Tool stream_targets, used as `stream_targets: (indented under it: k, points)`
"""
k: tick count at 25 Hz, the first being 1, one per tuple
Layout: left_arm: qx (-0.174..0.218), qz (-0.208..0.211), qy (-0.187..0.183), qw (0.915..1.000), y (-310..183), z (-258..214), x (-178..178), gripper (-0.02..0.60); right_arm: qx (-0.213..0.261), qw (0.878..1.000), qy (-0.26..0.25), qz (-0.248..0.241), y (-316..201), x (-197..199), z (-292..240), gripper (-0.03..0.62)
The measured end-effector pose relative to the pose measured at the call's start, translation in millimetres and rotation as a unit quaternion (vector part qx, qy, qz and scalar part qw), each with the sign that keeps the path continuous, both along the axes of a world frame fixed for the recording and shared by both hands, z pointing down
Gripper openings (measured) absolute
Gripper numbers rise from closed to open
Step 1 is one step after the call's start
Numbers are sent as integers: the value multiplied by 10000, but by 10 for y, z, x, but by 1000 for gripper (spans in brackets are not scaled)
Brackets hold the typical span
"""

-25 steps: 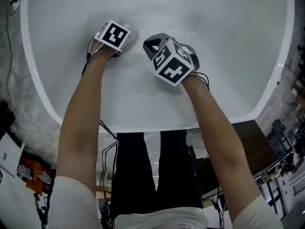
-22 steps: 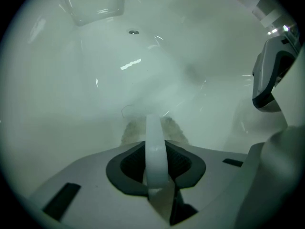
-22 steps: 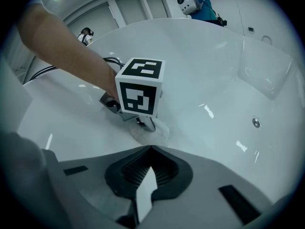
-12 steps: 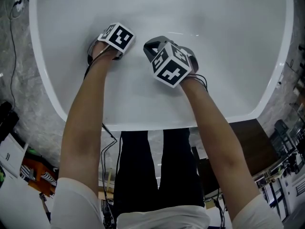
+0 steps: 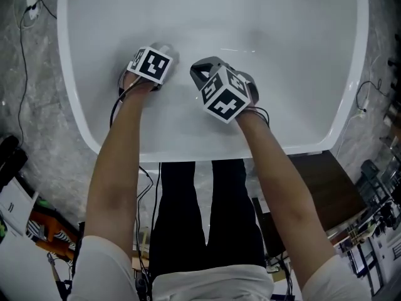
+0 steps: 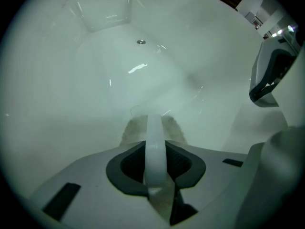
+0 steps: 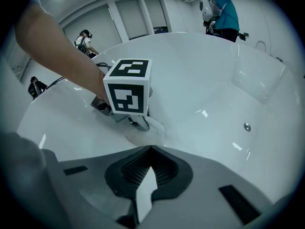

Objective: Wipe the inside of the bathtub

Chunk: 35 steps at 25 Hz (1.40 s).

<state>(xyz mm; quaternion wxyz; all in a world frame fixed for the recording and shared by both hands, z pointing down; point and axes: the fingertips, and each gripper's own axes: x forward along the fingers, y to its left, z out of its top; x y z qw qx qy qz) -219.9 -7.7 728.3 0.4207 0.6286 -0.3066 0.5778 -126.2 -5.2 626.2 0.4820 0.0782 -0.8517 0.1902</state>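
The left gripper is clamped on a pale cloth, which fans out past its tips and lies pressed on the floor of the bathtub, well short of the drain and on the person's side of it. The right gripper is pinched together with nothing between its jaws. It hangs just off the tub surface, also on the near side of the drain, and looks across at the left one's marker cube.

The wiping looks under way, with the wide surface toward the drain not yet reached.

The main risk is the grip: only a narrow fold sits in the jaws (the rest trails free), so dragging over smooth enamel could pull it loose or bunch it. Then hard plastic, not cloth, would rub the tub. The idle right gripper sits near enough that a sideways stroke could knock the two together.
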Motion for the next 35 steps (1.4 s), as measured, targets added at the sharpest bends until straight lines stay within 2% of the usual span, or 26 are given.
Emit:
stream_targets:
  k: [5,9,15,22,26,29,35]
  points:
    - [308,-375,192,9986,33,-392,31,95,54,9998,-44,184,31,50,-285,19]
    - [793,-608,291,9946,-46,-773,71,95,113,9989,-145,442,29,138,-611,18]
    - [873,-979,542,9899,58,-1331,239,95,277,9945,-326,958,-46,312,-1169,18]
    - [1379,-1100,765,9813,-21,-2131,416,95,409,9881,-443,1413,-47,562,-1770,19]
    - [1570,-1180,903,9764,46,-2635,531,95,371,9810,-564,1818,78,738,-2167,19]
    - [1751,-1222,1007,9717,100,-3025,608,95,515,9745,-721,2063,107,862,-2544,19]
    - [2340,-1260,1223,9563,119,-3820,738,95,899,9571,-1246,2456,37,1090,-3321,19]
